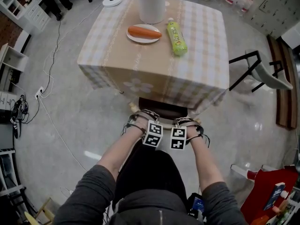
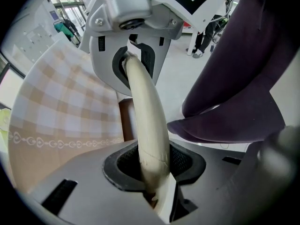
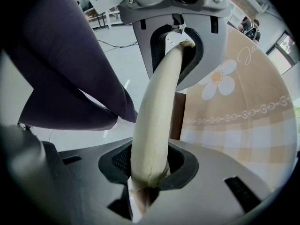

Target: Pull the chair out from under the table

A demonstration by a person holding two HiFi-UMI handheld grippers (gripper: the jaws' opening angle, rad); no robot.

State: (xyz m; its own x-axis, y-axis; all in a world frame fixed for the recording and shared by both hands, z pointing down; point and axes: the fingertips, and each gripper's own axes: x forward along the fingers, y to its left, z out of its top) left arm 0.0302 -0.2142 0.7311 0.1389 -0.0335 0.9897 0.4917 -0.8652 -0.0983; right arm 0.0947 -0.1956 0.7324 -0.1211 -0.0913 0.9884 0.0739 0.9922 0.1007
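The chair stands tucked under the table, its dark brown seat (image 1: 161,108) showing just below the checked tablecloth (image 1: 154,74). Its cream top rail (image 2: 146,121) runs between the pads of my left gripper (image 2: 142,116), which is shut on it. My right gripper (image 3: 158,110) is shut on the same rail (image 3: 154,121) a little further right. In the head view the left gripper (image 1: 143,120) and the right gripper (image 1: 187,123) sit side by side at the table's near edge, both pointing down. The chair's legs are hidden.
On the table are a white cylinder (image 1: 151,3), a plate with an orange sausage (image 1: 144,33) and a green bottle lying flat (image 1: 176,37). A grey chair (image 1: 262,71) stands to the right. Cables (image 1: 51,55) trail on the floor at left. The person's dark legs are right behind the chair.
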